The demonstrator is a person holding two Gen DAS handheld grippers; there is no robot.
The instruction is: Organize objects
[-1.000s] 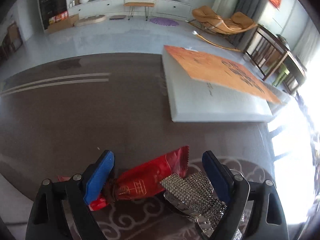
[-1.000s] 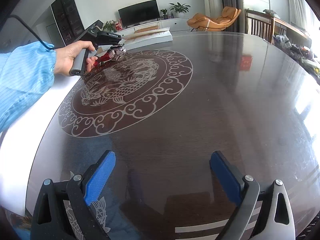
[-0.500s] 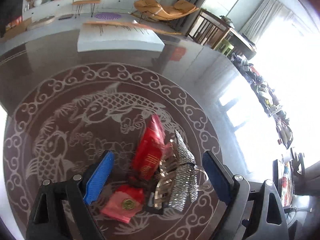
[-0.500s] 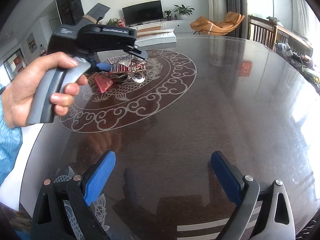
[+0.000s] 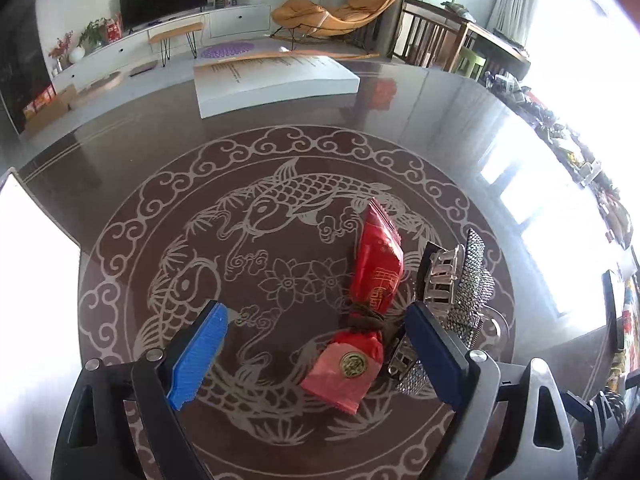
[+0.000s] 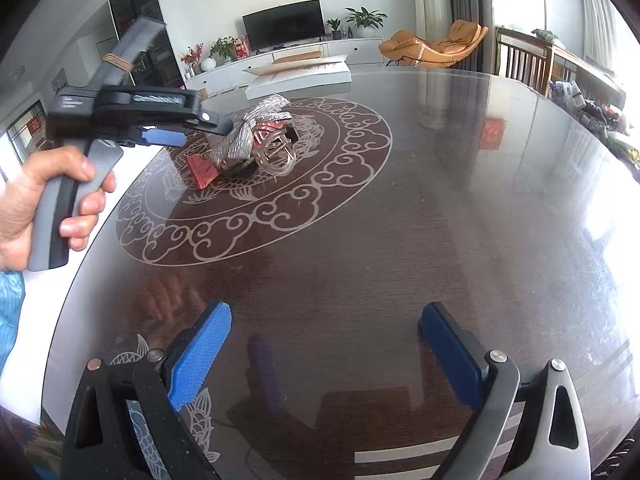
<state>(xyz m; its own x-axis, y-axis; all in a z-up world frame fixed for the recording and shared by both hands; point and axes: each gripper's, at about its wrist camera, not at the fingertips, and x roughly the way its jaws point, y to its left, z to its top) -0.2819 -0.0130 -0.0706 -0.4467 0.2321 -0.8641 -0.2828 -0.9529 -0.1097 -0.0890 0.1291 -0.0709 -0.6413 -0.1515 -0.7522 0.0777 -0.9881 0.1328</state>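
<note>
Hovering above the dark worktop (image 5: 120, 152), the left tongs (image 5: 316, 344) are standing spread wide in the left wrist view, gripping nothing. Three things are lying clustered on the carp medallion (image 5: 280, 216): one long red snack packet (image 5: 378, 264), one smaller red sachet (image 5: 344, 368) bearing a gold seal, and one rhinestone hair claw (image 5: 456, 284). The packet and sachet are touching end to end; the claw is lying just beside them, partly hidden behind the right-hand finger. One flat white box (image 5: 276, 84) is resting at the far edge of the worktop.

Looking from the right wrist view, the right tongs (image 6: 324, 348) are likewise standing released, with only bare worktop (image 6: 440, 220) between their two blue pads (image 6: 200, 356). One hand (image 6: 44, 200) is gripping the handle of the left tongs (image 6: 168, 128), which are hanging just beside the same cluster: hair claw (image 6: 260, 128) and red sachet (image 6: 204, 168), well apart from the right tongs. The white box (image 6: 300, 76) is lying behind them.
</note>
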